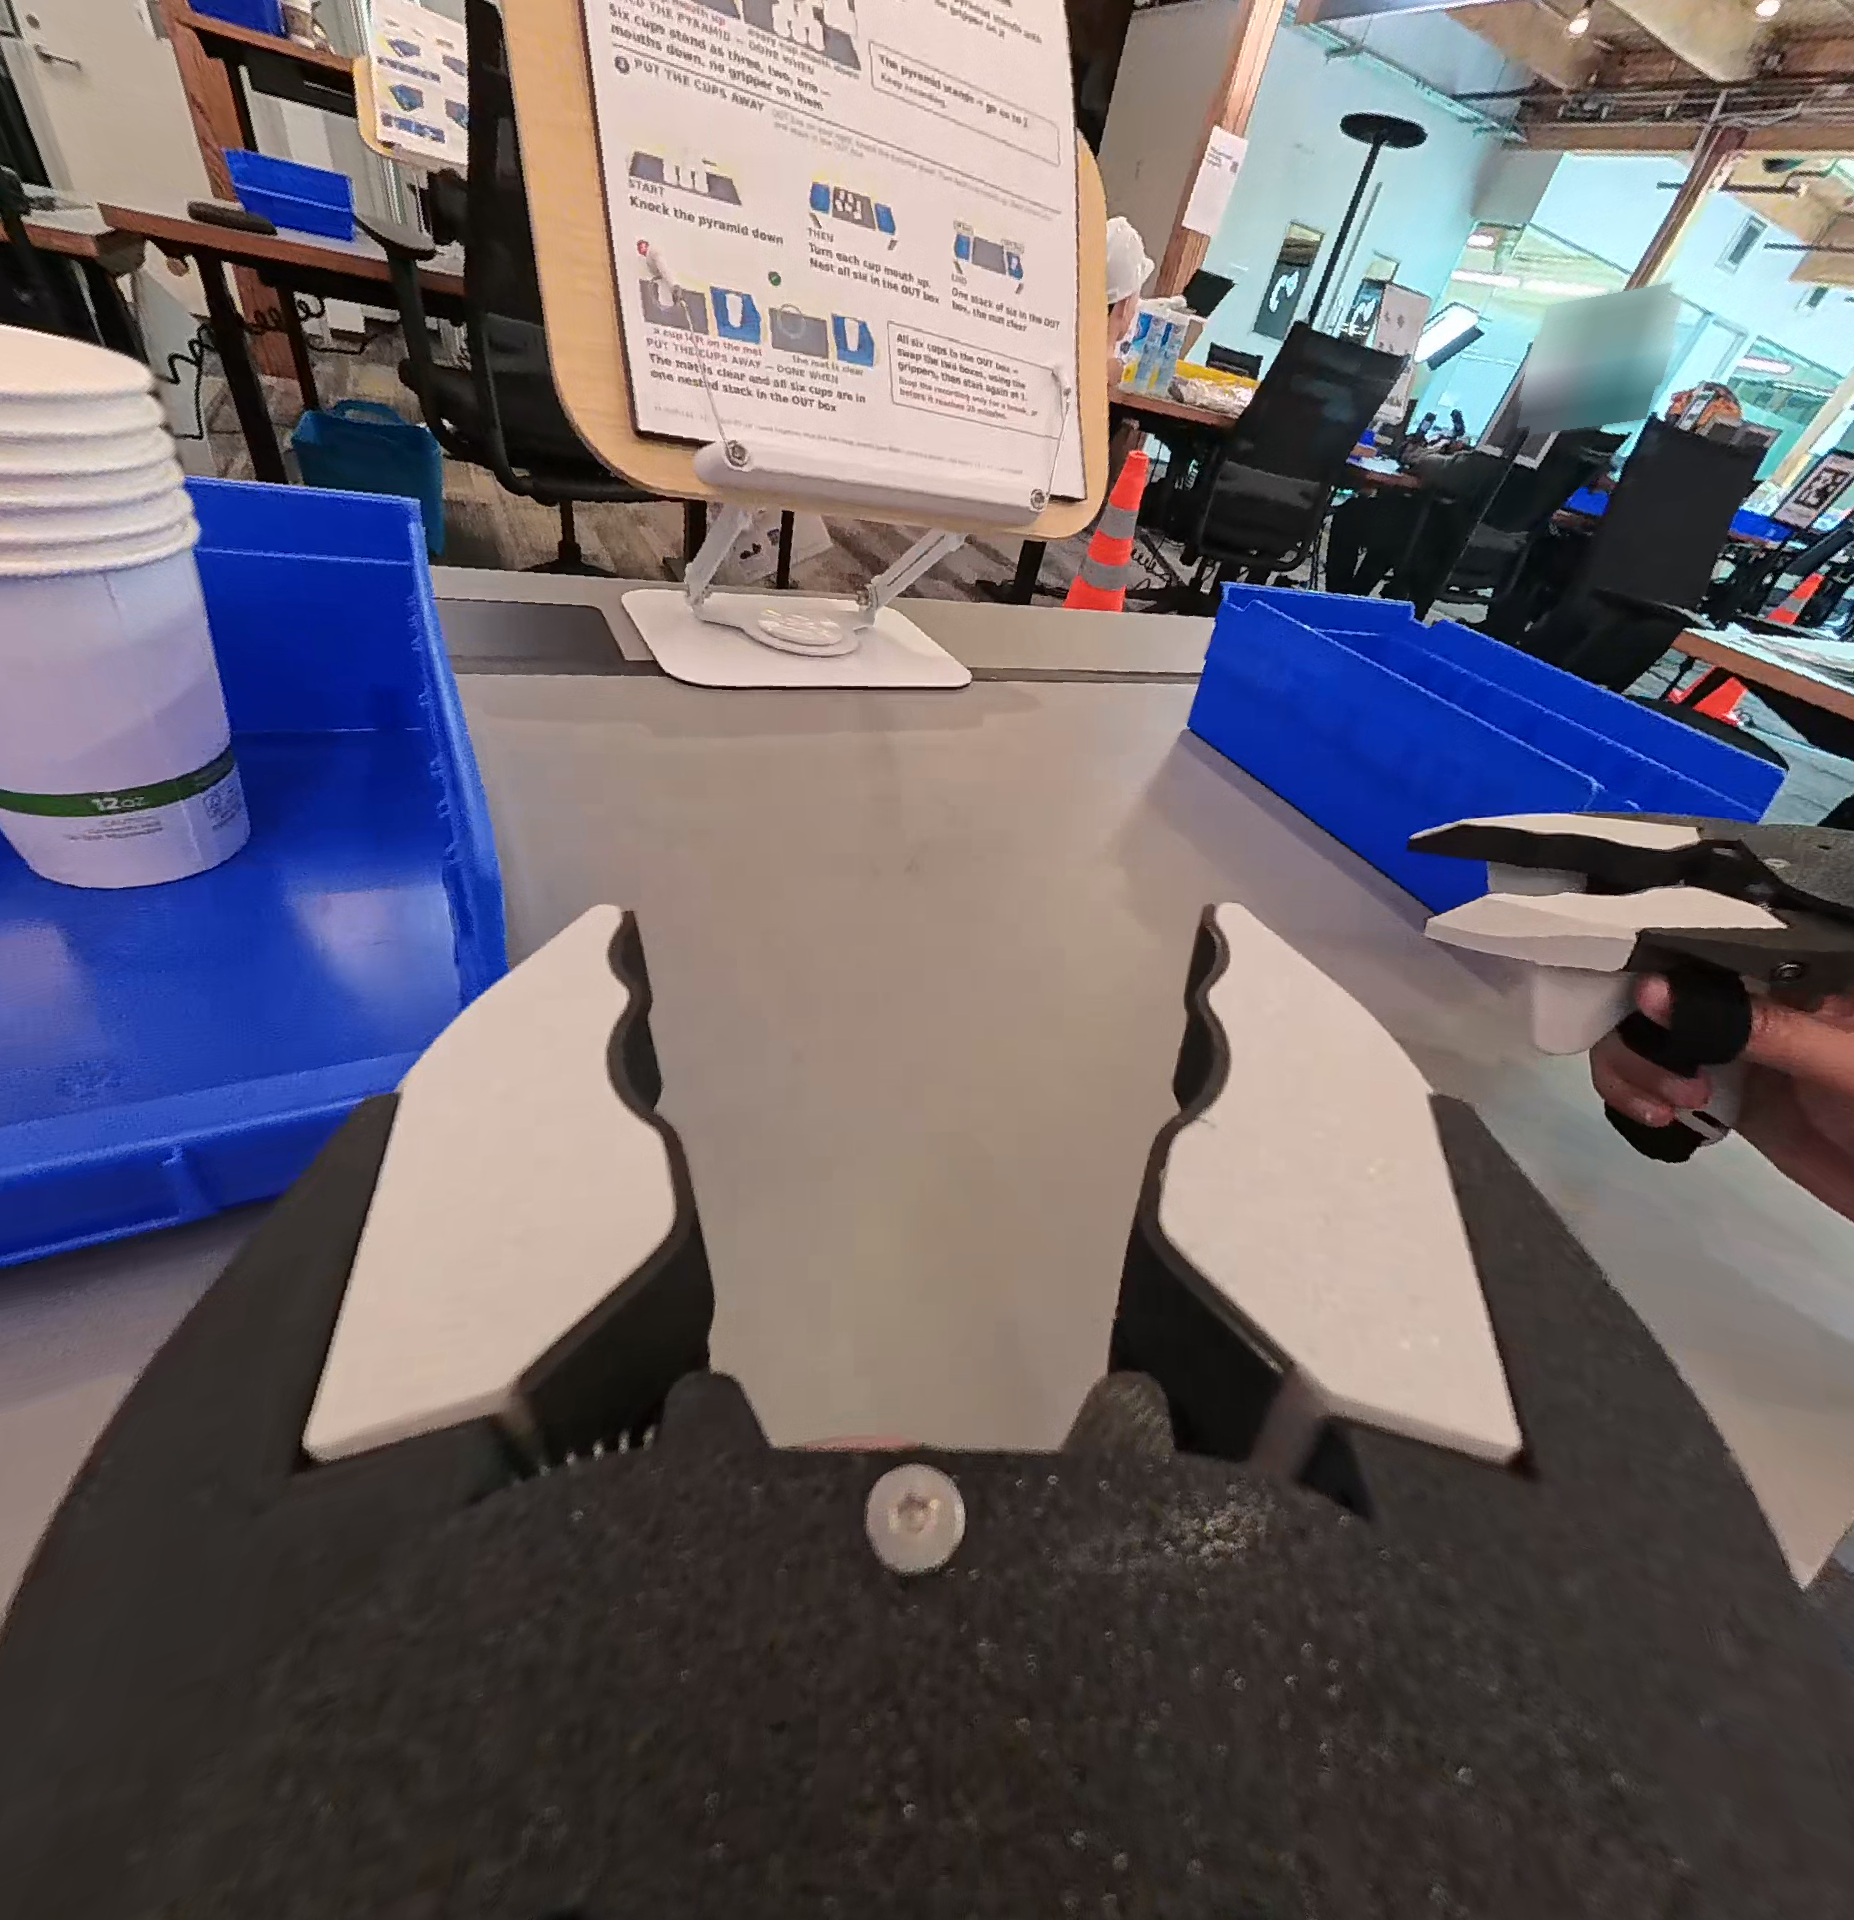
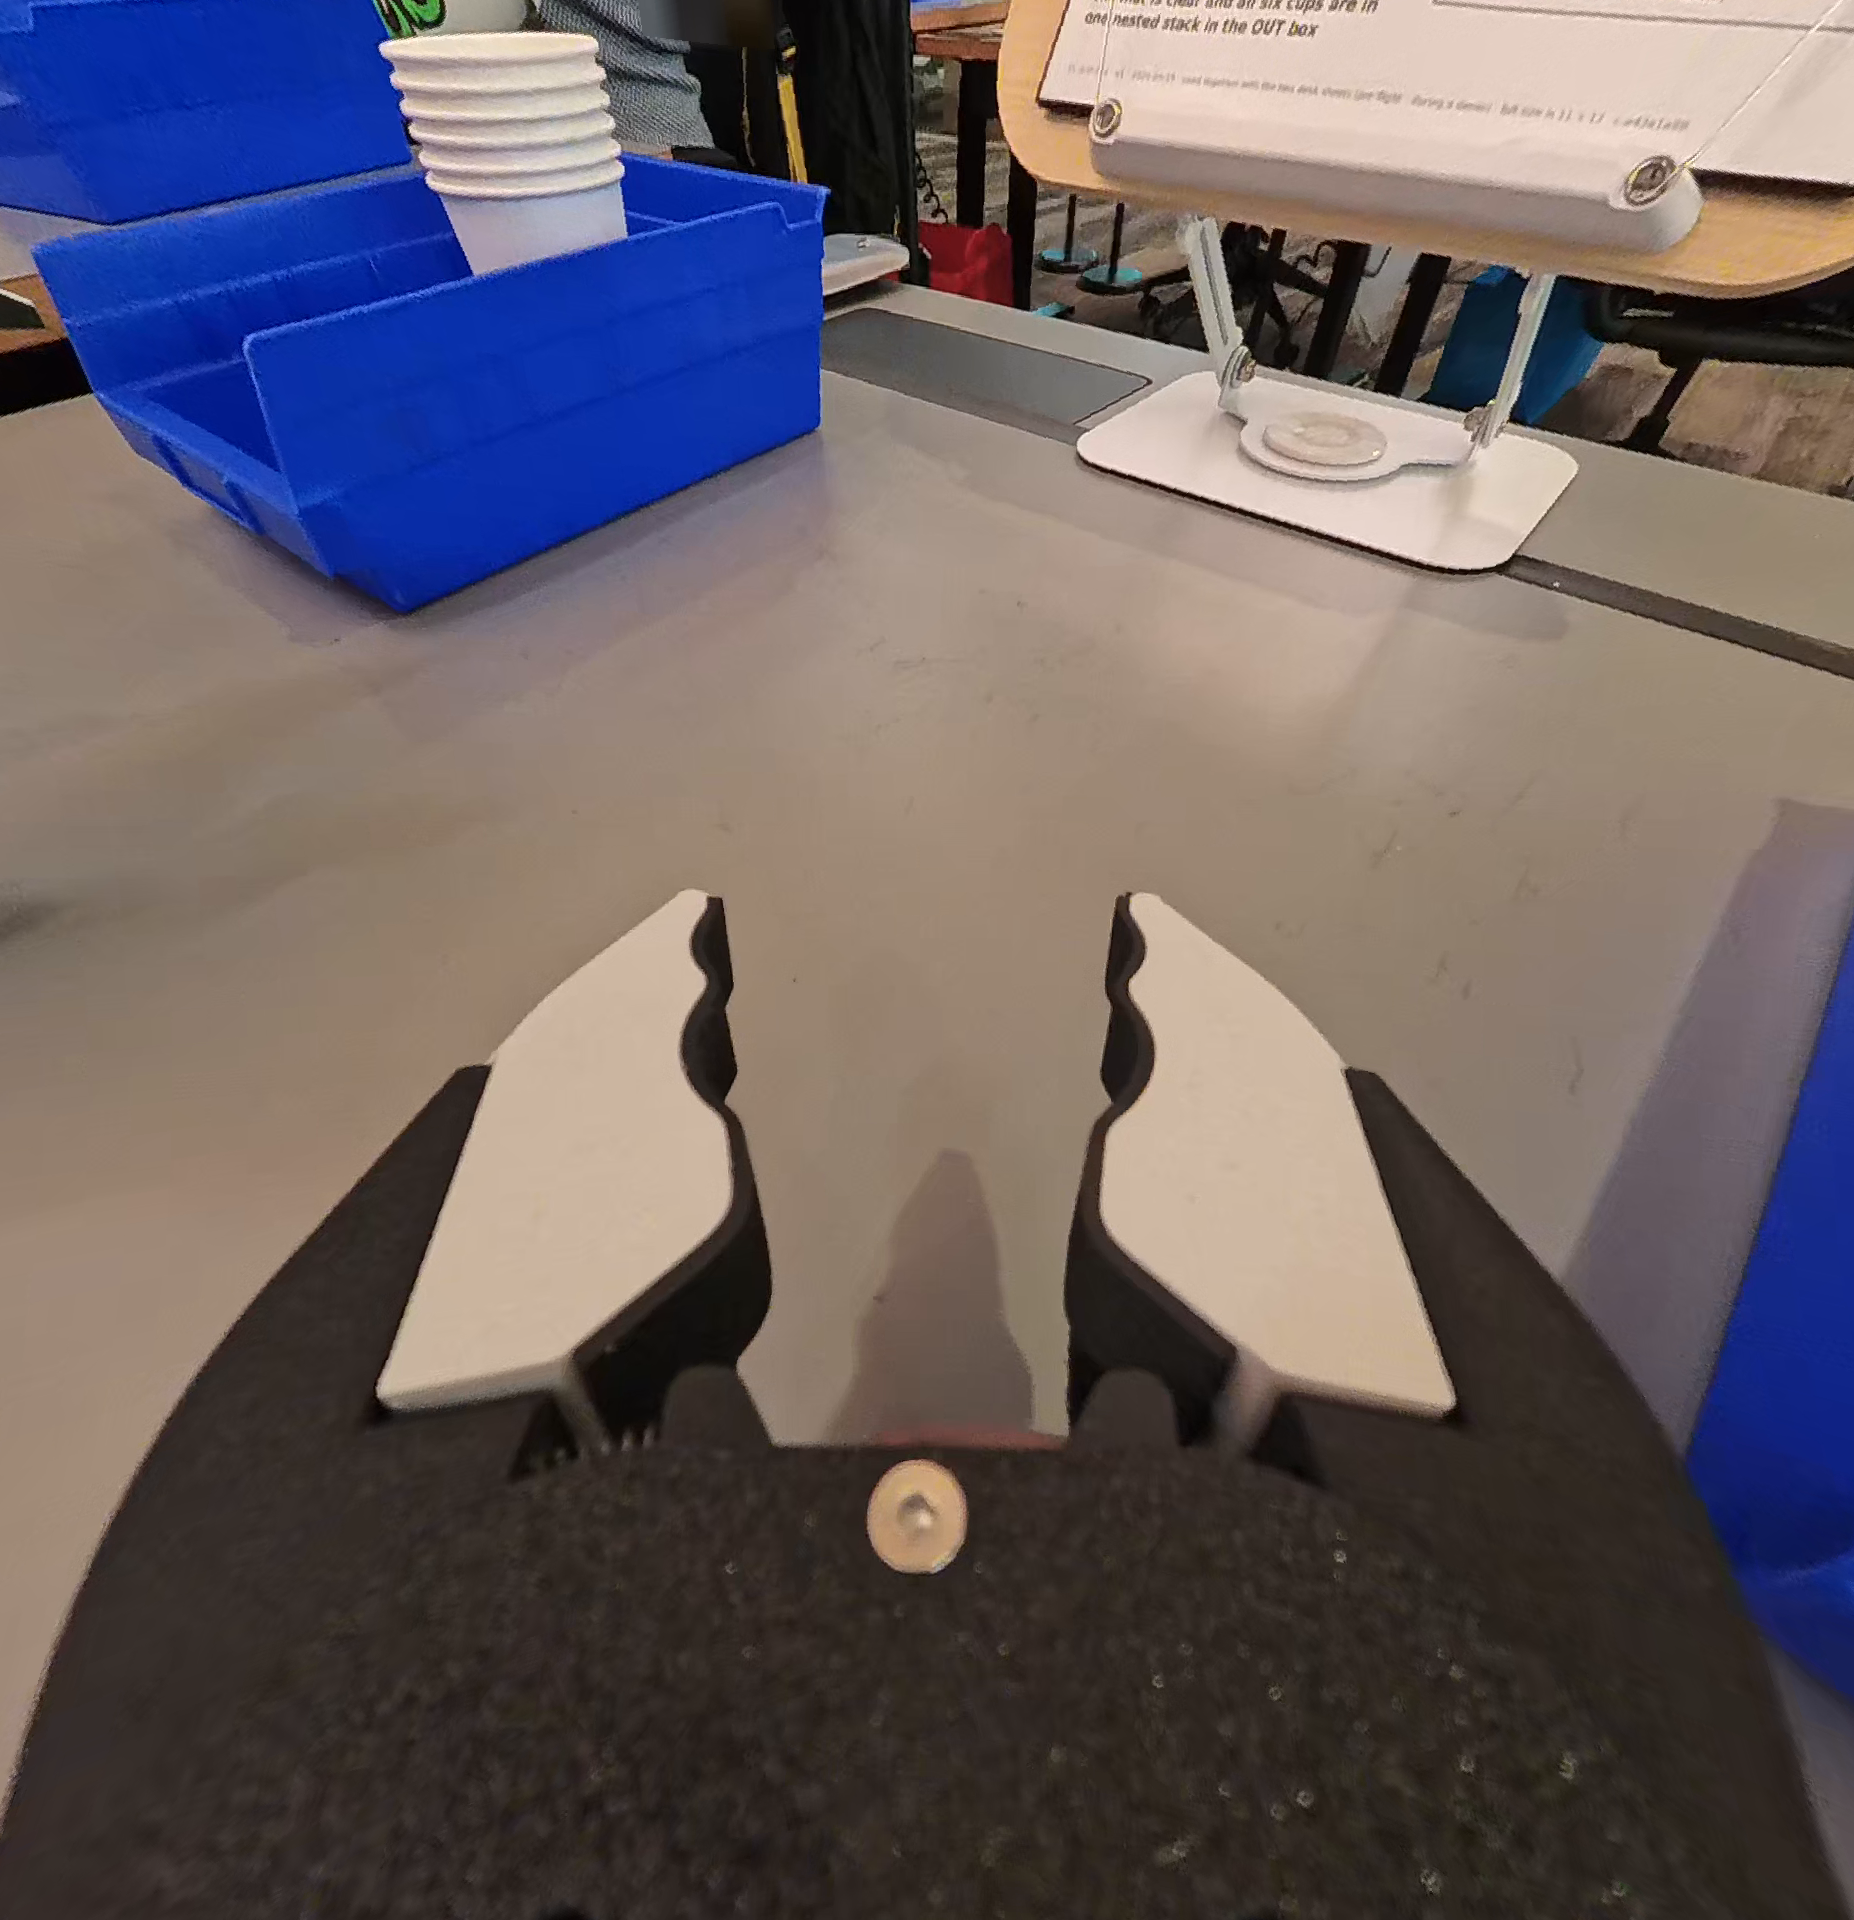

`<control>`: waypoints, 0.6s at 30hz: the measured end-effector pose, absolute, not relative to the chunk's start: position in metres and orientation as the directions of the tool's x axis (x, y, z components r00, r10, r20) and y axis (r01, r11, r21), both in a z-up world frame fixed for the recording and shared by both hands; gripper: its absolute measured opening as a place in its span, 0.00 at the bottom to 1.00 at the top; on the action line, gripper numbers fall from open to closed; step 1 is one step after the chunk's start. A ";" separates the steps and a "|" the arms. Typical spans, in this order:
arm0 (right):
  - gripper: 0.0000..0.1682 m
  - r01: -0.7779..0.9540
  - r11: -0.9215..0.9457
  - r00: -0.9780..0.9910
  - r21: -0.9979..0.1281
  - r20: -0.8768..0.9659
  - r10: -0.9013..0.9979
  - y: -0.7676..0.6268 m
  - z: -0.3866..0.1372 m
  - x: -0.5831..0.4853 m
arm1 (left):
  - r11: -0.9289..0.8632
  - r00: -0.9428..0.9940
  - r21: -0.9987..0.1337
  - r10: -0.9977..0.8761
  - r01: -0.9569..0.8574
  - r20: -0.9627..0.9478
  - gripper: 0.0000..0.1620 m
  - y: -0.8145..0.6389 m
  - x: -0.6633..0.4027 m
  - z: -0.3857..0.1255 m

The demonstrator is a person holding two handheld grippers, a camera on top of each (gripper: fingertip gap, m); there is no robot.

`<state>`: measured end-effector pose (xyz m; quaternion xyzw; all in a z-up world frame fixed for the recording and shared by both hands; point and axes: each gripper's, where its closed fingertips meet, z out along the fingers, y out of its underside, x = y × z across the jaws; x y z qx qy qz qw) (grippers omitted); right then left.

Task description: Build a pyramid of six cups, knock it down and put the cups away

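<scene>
Nested cups (image 1: 81, 603) stand mouth-up in the left blue bin (image 1: 310, 935); both claws, left (image 1: 918, 925) and right (image 2: 918, 914), gape empty over the bare worktop (image 2: 902, 727). Pinch only the topmost rim; lift straight.

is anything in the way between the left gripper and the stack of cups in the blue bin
Only the blue bin's own wall: the cup stack stands inside it, rims above the wall. The grey table ahead of the open left gripper is bare.

Bright even indoor light; soft sheen on the table (image 2: 902, 727); fisheye-bent edges; sharp focus
</scene>
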<state>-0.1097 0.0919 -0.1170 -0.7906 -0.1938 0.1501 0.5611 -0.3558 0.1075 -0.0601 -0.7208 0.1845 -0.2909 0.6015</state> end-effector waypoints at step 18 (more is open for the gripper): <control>0.35 0.287 -0.276 0.696 -0.917 0.002 0.718 0.123 -0.084 -0.164 | -0.250 0.820 -0.964 -0.530 0.094 0.218 0.53 0.117 -0.385 -0.080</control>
